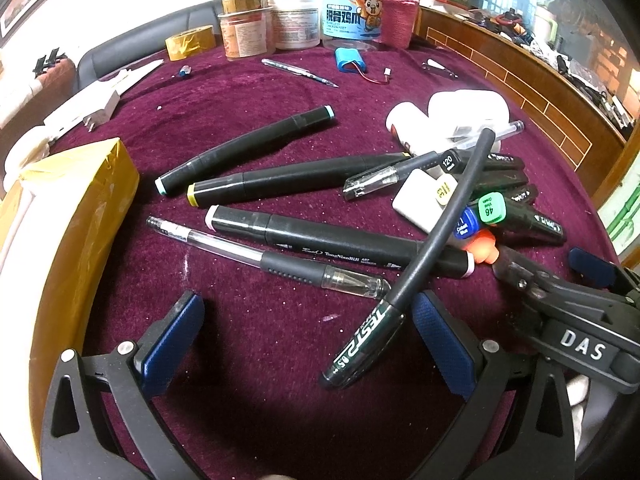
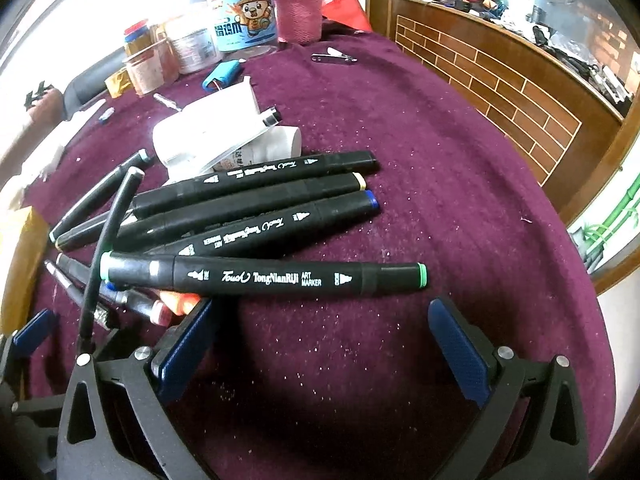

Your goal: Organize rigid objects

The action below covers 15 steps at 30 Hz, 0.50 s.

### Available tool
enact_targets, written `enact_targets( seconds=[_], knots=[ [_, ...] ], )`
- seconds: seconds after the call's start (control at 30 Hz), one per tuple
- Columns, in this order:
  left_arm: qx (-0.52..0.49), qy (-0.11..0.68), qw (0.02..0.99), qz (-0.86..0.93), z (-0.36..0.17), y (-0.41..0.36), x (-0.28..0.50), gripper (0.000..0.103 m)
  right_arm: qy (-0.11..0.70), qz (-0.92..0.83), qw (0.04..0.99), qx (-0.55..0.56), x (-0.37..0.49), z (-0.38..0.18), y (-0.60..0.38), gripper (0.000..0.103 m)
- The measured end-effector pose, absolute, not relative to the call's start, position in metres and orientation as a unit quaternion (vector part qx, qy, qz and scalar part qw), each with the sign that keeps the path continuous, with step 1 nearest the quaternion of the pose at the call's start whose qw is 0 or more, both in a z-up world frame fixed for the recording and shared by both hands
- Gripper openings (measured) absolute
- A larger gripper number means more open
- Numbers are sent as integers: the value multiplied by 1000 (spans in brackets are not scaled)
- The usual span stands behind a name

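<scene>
1. Left gripper (image 1: 308, 336) is spread wide and empty; a slim black pen (image 1: 420, 256) leans across its right finger.
2. Right gripper (image 2: 320, 332) is spread and empty; the green-capped art marker (image 2: 264, 278) lies just ahead, on the maroon cloth (image 2: 460, 208).

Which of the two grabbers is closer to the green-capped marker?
Right. The green-capped marker lies just ahead of the right gripper, across its open jaws. The left gripper sits farther off, past the marker's numbered end, its open jaws around a slim black pen.
</scene>
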<state>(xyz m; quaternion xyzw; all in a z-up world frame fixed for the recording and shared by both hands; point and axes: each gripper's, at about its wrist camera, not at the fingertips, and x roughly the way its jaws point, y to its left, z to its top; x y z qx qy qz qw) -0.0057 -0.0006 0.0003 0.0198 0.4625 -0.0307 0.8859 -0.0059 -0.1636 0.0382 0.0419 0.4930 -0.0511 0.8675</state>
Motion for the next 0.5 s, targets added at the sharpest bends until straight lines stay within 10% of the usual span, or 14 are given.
enact_targets(
  seconds=[0.5],
  knots=[
    [39, 459, 887, -23, 2, -7, -6, 103, 499, -20, 865, 43, -5, 40, -171, 102]
  ],
)
